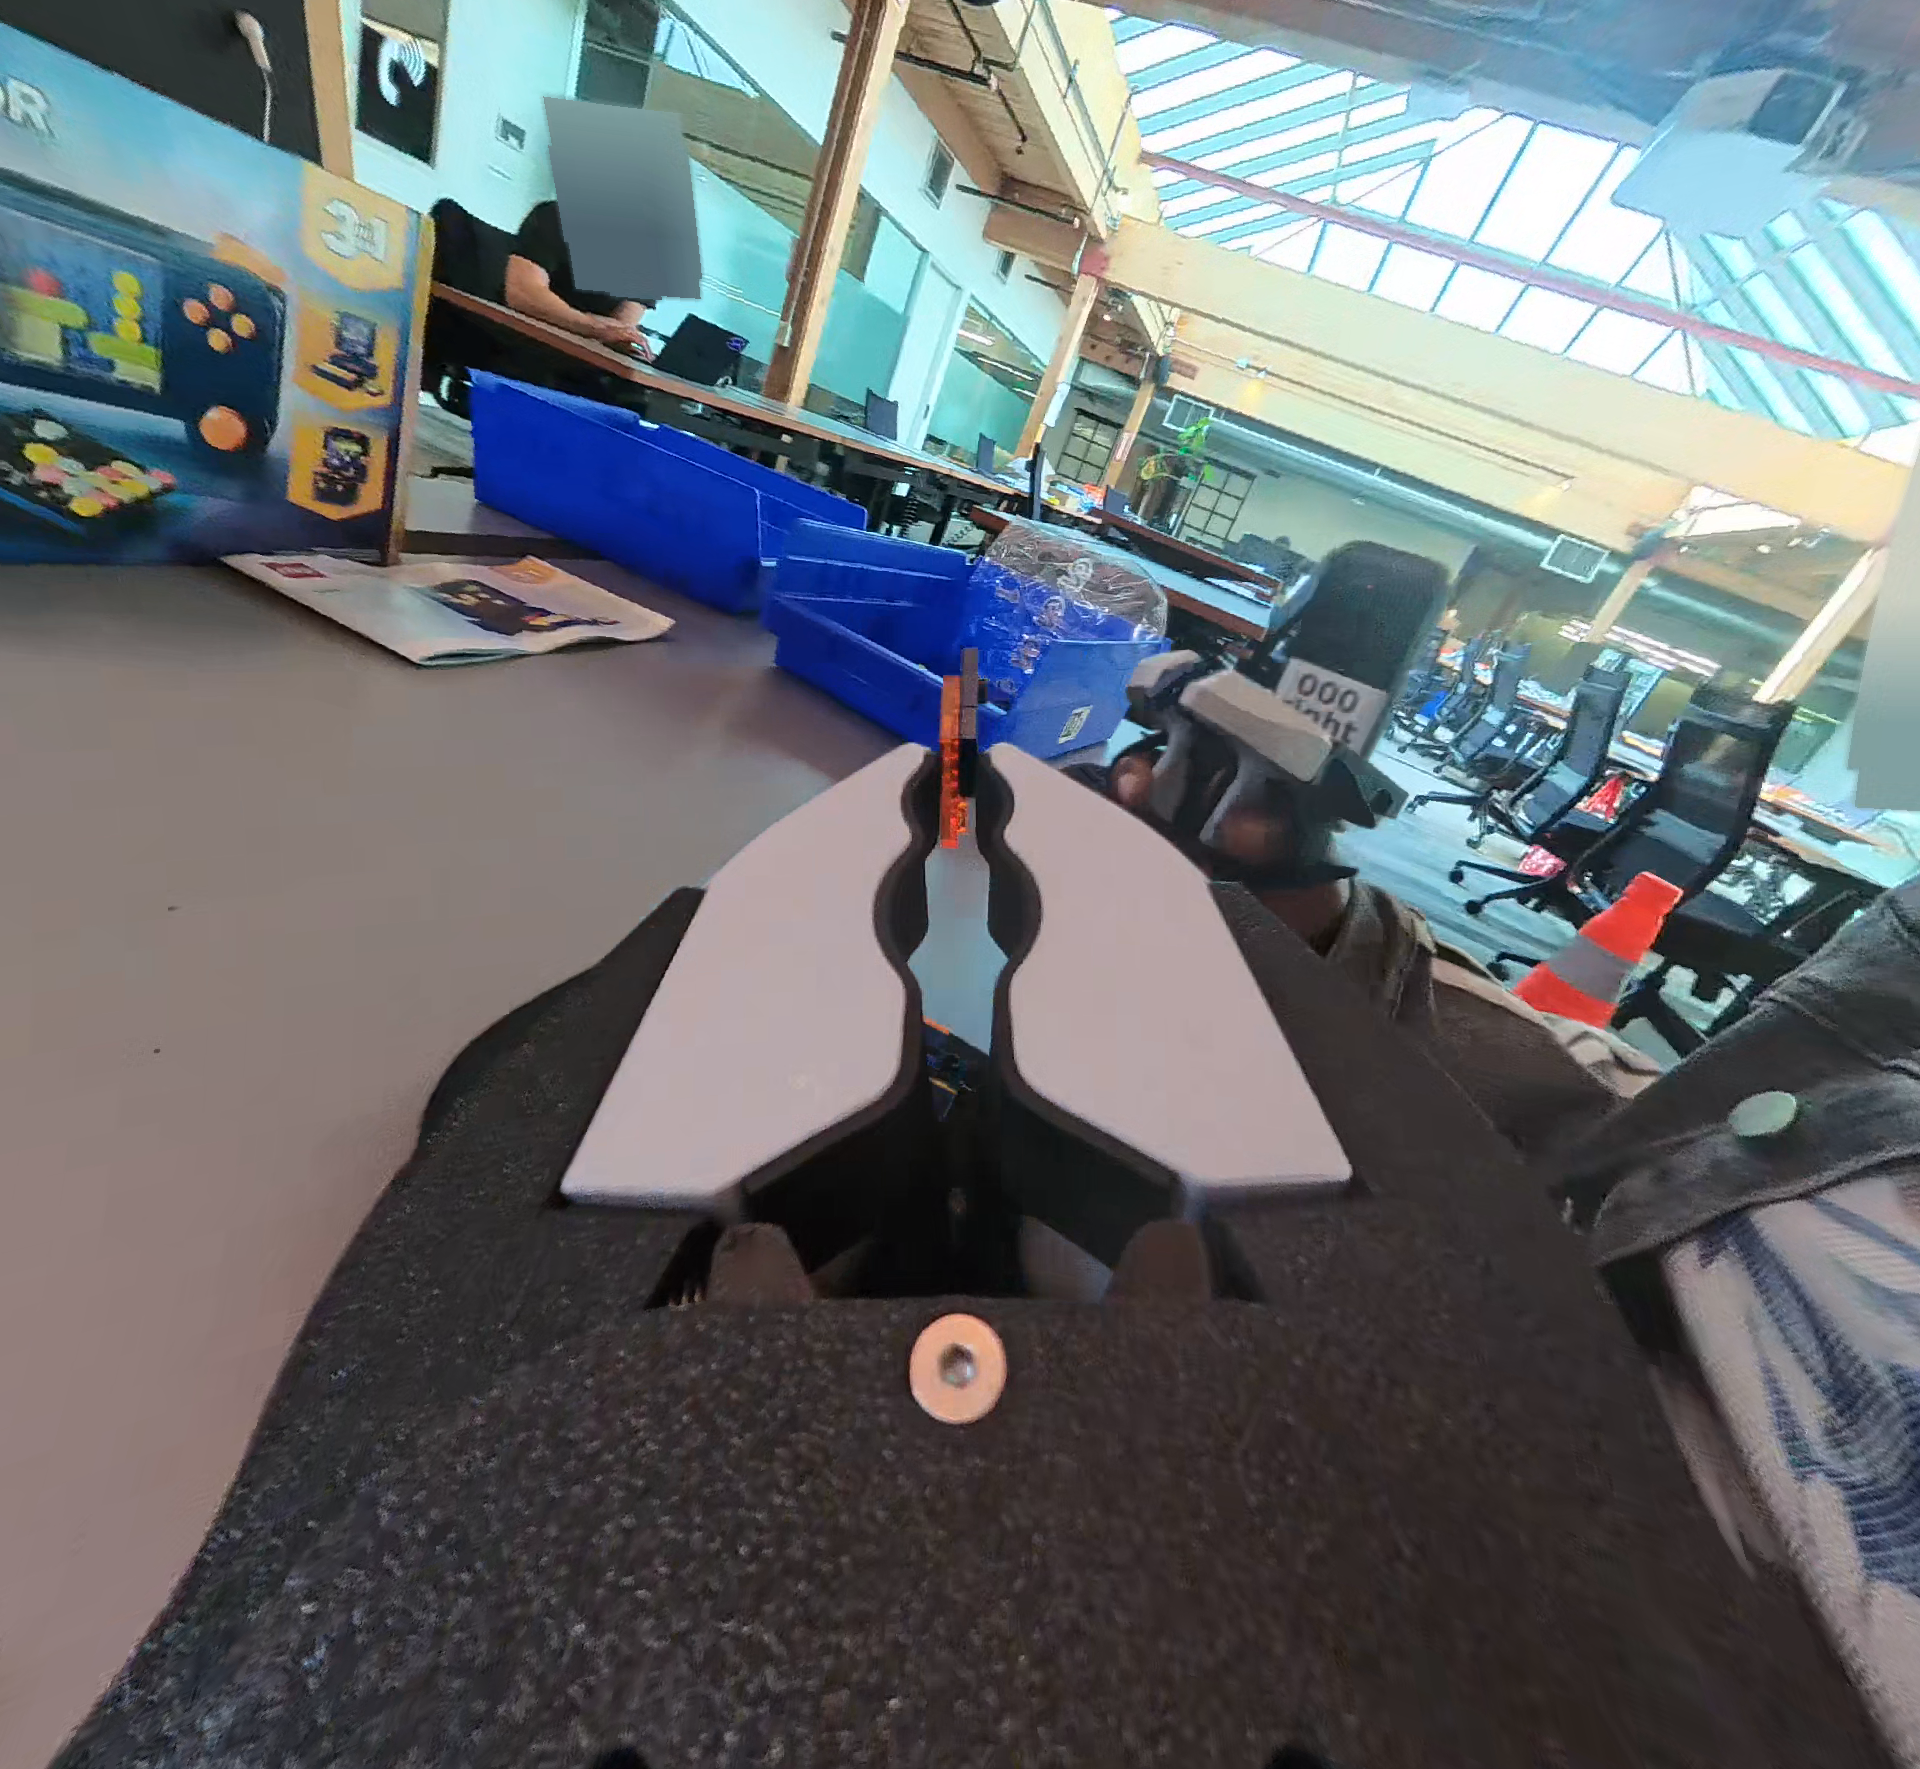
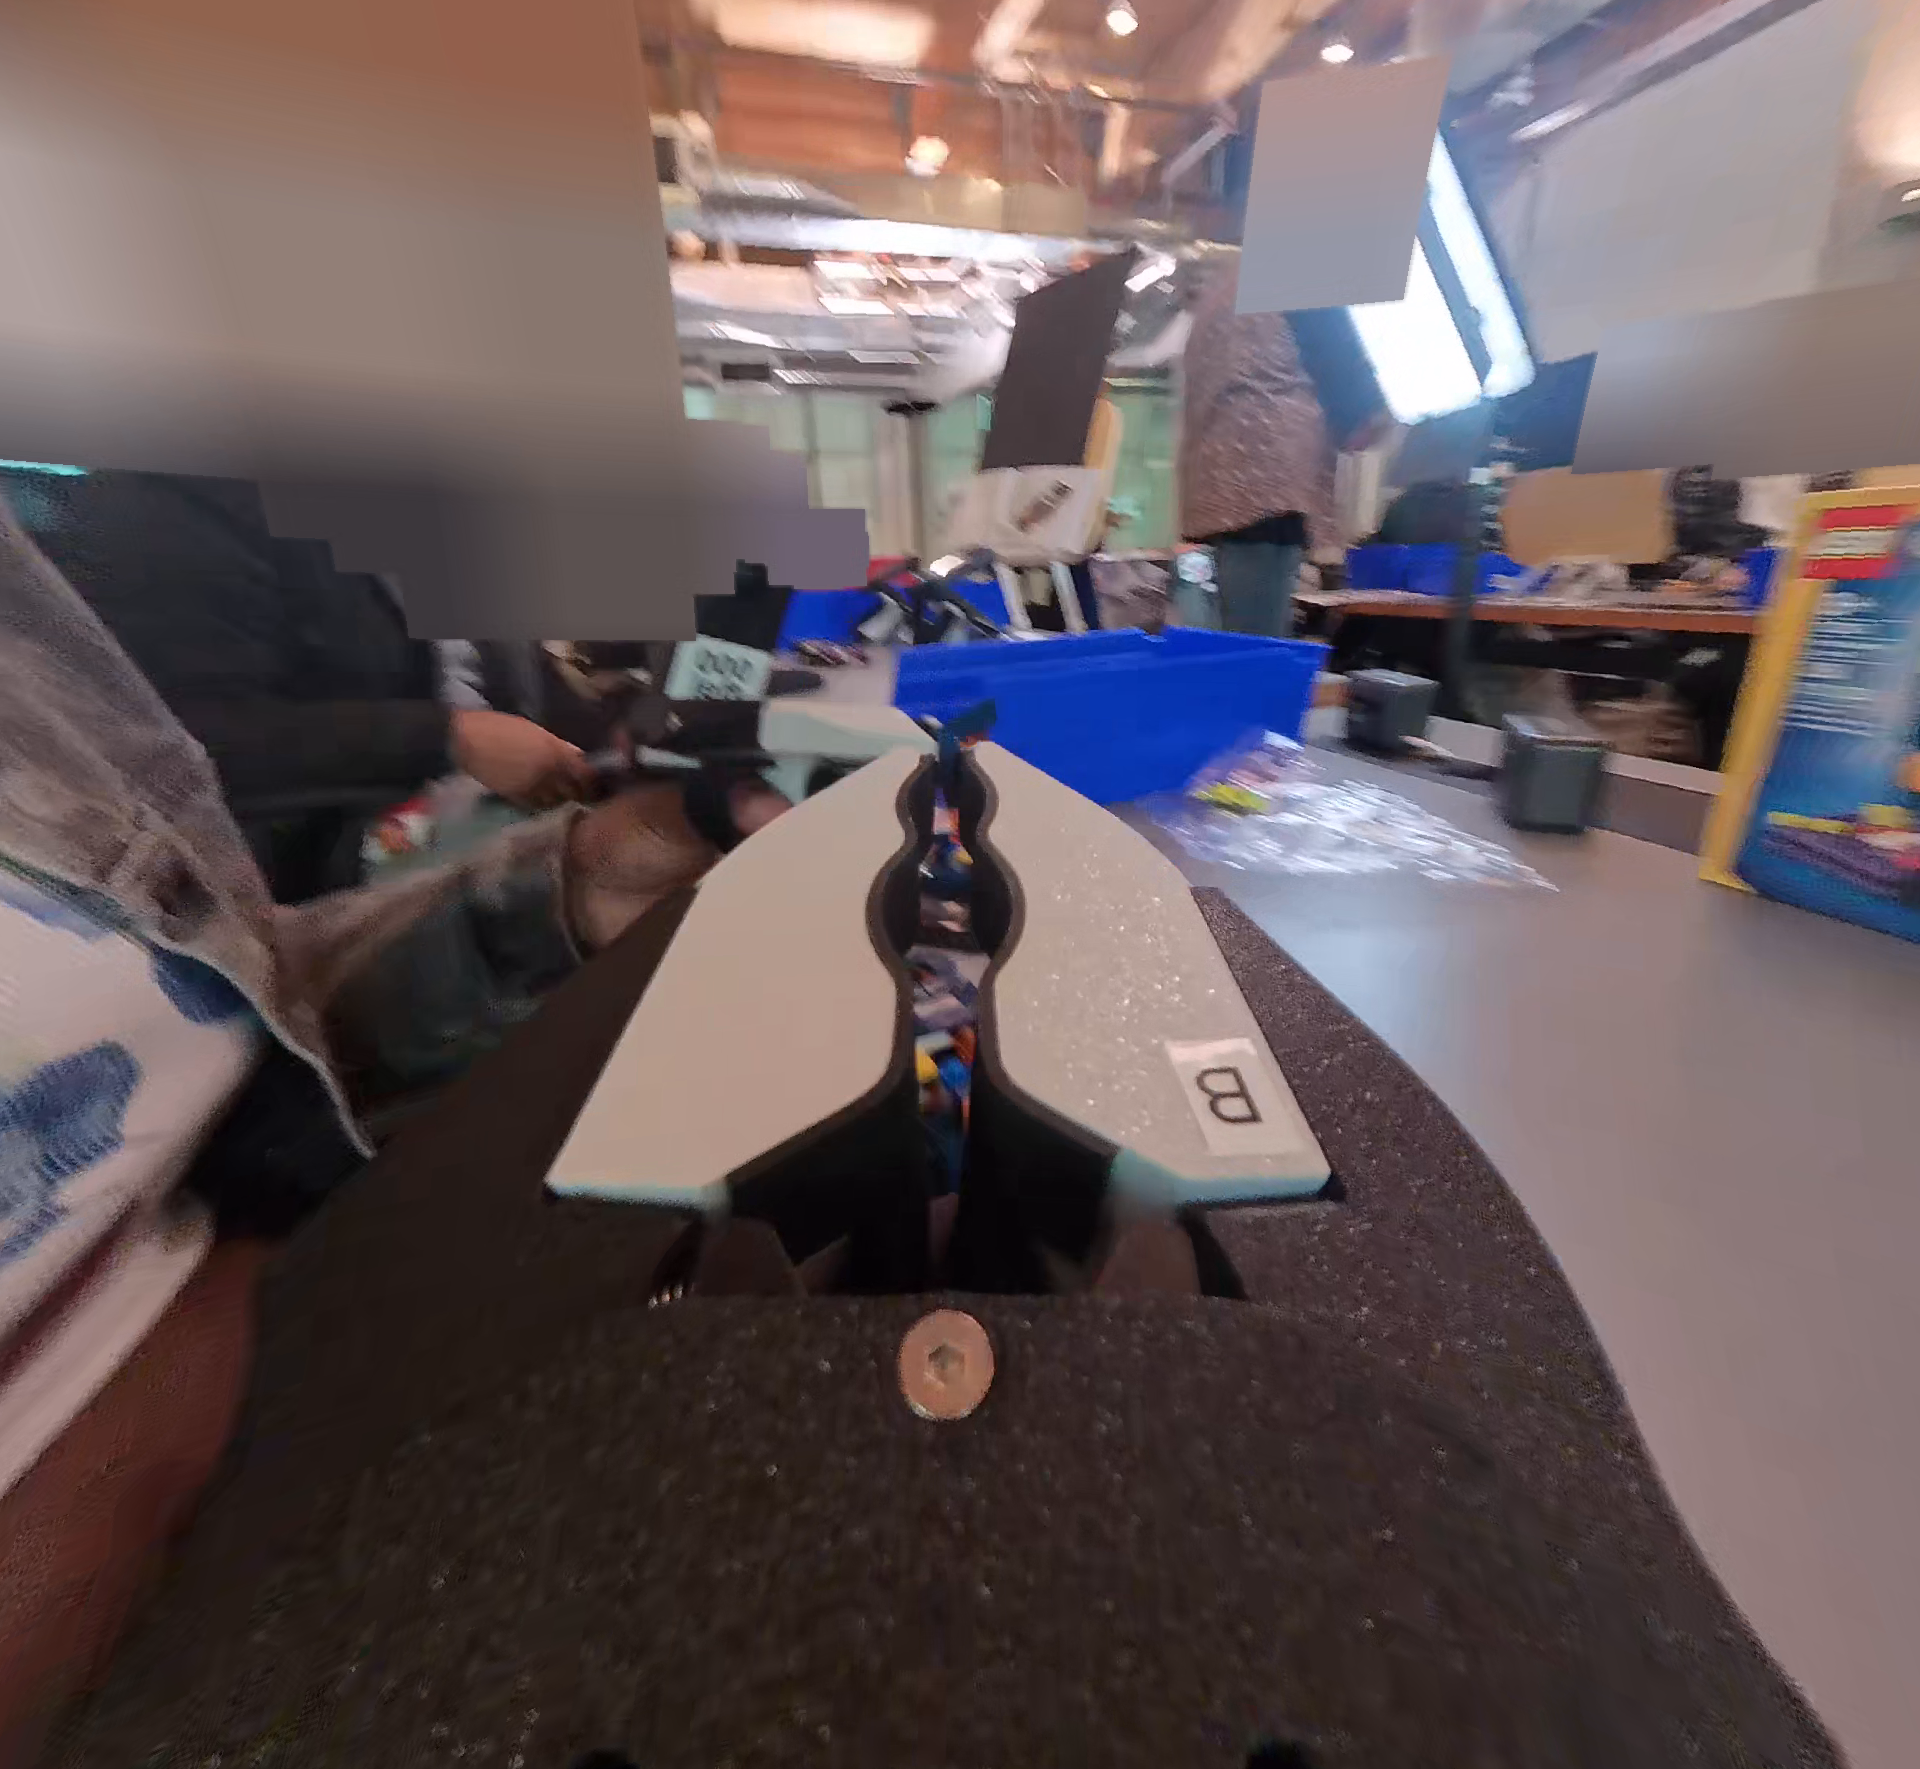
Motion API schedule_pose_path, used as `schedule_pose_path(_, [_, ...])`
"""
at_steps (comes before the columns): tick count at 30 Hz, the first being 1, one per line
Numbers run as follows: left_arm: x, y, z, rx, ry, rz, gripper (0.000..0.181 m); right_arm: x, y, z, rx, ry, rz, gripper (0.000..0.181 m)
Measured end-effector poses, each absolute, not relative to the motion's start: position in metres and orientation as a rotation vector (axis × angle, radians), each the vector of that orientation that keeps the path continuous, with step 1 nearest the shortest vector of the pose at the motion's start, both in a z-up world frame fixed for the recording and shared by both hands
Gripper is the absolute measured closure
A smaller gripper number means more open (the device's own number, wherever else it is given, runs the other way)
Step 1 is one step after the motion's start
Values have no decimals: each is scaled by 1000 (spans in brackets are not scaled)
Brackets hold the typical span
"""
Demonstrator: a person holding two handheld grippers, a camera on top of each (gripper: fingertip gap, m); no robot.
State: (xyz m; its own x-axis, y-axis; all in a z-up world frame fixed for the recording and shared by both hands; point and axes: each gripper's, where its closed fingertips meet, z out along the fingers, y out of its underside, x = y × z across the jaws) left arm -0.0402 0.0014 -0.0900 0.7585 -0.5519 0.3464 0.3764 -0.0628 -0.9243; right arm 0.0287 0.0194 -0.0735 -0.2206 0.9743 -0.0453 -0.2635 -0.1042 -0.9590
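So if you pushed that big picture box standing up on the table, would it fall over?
Probably, yes. The box stands upright on a narrow edge on the grey table, so a push high up would likely tip it. It looks like thin cardboard, so it is probably light and might slide instead if pushed low.

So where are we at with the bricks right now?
Done: orange and grey pieces look joined, pinched in the left gripper. In hand: the right gripper is shut on a small blue piece, apart from the left one. Left: loose pieces in the clear bags on the table.
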Motion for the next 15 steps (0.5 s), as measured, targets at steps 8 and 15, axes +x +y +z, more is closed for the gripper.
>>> schedule_pose_path(8, [-27, -2, -82, -1397, 188, -819, 176, 166, 168, -59, -1351, -839, 763, 177])
schedule_pose_path(15, [-16, -2, -79, -1398, 214, -820, 176, 268, 295, -85, -1760, -606, 471, 162])
